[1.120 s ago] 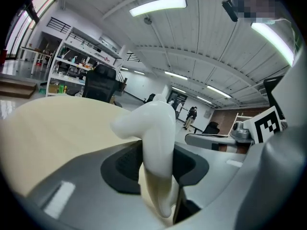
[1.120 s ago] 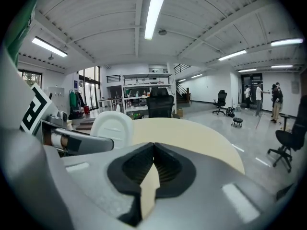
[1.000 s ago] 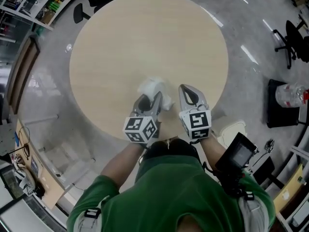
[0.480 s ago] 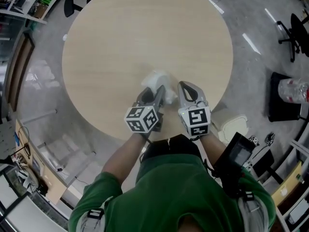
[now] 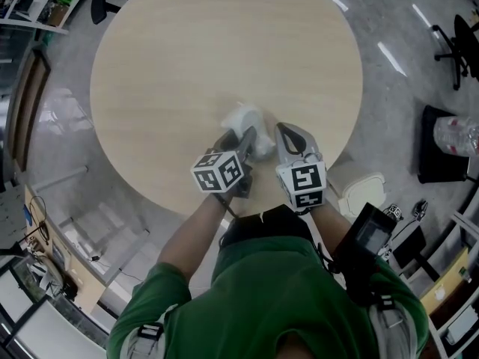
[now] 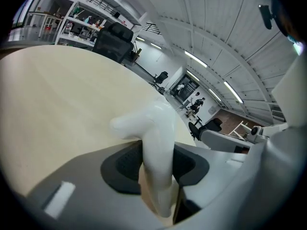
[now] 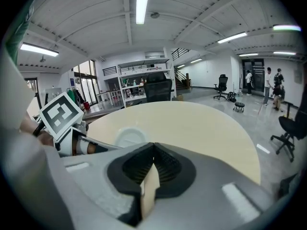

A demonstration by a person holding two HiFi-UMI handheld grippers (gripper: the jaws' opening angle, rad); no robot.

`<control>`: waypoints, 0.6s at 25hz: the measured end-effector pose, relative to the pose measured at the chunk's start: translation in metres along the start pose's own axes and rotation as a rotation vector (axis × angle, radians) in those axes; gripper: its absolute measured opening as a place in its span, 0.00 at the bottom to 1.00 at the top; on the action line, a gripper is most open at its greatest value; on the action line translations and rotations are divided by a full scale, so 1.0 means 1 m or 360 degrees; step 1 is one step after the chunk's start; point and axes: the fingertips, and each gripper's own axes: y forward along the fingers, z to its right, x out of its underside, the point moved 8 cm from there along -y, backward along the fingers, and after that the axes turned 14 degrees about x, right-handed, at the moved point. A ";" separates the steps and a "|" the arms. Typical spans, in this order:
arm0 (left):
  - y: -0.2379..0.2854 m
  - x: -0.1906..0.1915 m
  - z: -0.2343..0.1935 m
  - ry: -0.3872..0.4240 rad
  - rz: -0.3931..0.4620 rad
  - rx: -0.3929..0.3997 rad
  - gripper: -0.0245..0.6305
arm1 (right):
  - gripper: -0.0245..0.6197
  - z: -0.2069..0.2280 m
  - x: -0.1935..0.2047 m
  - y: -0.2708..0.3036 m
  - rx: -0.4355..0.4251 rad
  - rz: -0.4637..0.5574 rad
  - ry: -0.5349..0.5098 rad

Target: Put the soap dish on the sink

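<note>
Soap dish (image 6: 154,137) clamped in your left gripper (image 5: 242,139), now rolled, lower toward table (image 5: 224,43); right gripper (image 5: 289,134) at its 3 o'clock, jaws together, empty; no sink seen.

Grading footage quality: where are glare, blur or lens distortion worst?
Head view: sharp, even light, lamp streaks glaring on the floor. Left gripper view: heavy fisheye, dark corners, the close soap dish soft. Right gripper view: ceiling lamp blown out, table edge bowed.

Both forearms reach forward side by side, grippers tilted downward; left gripper (image 5: 241,139) clamps the soap dish (image 6: 156,128), right gripper (image 5: 290,134) jaws together, empty
</note>
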 end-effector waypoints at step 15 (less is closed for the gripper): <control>0.001 0.004 -0.009 -0.0098 -0.0127 -0.0121 0.31 | 0.04 0.008 0.000 0.001 -0.0032 0.0015 0.0024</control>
